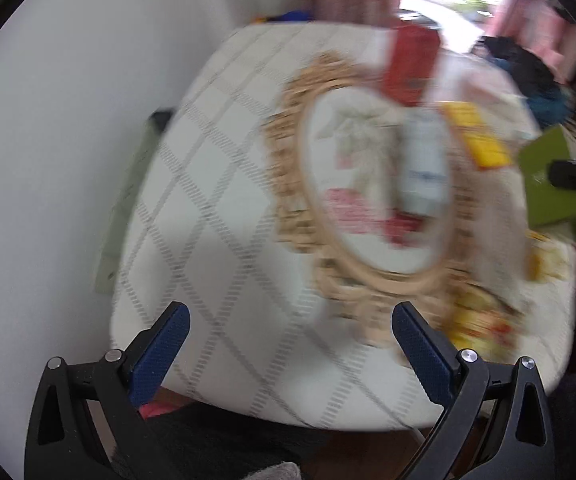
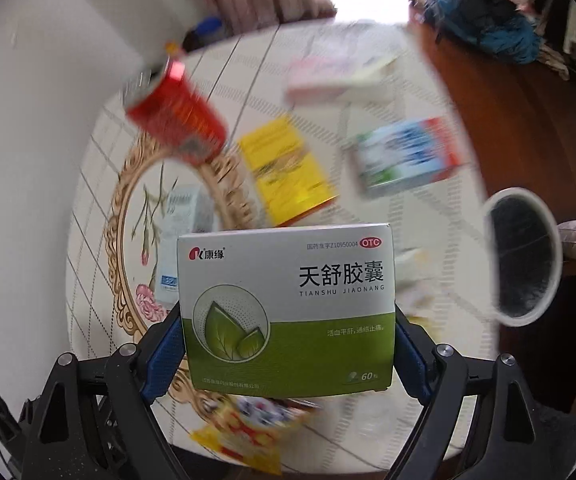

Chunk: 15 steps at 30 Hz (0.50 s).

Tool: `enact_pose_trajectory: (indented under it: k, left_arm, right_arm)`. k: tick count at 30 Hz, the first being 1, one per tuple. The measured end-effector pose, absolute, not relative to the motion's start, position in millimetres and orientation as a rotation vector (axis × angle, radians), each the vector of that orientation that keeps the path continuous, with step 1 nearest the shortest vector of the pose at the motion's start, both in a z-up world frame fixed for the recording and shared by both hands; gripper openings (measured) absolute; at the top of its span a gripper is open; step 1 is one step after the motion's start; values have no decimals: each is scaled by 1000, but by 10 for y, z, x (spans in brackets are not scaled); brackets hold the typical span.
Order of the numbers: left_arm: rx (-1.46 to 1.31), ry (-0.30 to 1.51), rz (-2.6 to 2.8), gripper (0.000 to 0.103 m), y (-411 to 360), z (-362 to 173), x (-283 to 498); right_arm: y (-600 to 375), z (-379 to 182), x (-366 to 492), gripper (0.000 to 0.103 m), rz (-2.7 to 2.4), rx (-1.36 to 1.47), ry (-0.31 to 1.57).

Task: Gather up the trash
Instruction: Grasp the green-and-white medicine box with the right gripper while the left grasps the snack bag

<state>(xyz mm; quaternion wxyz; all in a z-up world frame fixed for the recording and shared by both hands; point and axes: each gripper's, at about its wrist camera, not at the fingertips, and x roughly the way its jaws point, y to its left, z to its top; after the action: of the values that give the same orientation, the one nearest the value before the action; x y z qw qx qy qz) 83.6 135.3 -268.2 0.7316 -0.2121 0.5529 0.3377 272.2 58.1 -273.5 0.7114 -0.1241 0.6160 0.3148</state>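
My right gripper (image 2: 288,344) is shut on a white and green medicine box (image 2: 288,308) and holds it above the table. The same box shows as a green box (image 1: 556,184) at the right of the left wrist view. My left gripper (image 1: 290,344) is open and empty above the near edge of the round table (image 1: 223,208). On the table lie a red can (image 2: 177,116), a yellow box (image 2: 288,168), a blue and white box (image 2: 406,156), a pale box (image 2: 183,216), a pink box (image 2: 328,80) and a yellow snack wrapper (image 2: 247,432). Both views are blurred.
A white-rimmed bin with a black liner (image 2: 522,256) stands to the right of the table. A white wall (image 1: 67,120) is at the left. A dark wooden piece of furniture (image 2: 528,112) with blue cloth (image 2: 492,28) stands behind at the right.
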Motion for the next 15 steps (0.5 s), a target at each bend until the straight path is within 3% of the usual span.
enact_pose_trajectory:
  k: [5, 14, 15]
  left_arm:
    - [-436, 1263, 554, 103, 874, -2708, 1225]
    - [-372, 1428, 425, 102, 545, -3367, 1682]
    - [-365, 1438, 420, 96, 547, -3409, 1711]
  right_arm:
    - [-191, -2607, 2859, 90, 631, -295, 1338]
    - [-1034, -3185, 2739, 90, 567, -256, 1487]
    - [-1043, -3231, 2724, 90, 568, -265, 1493]
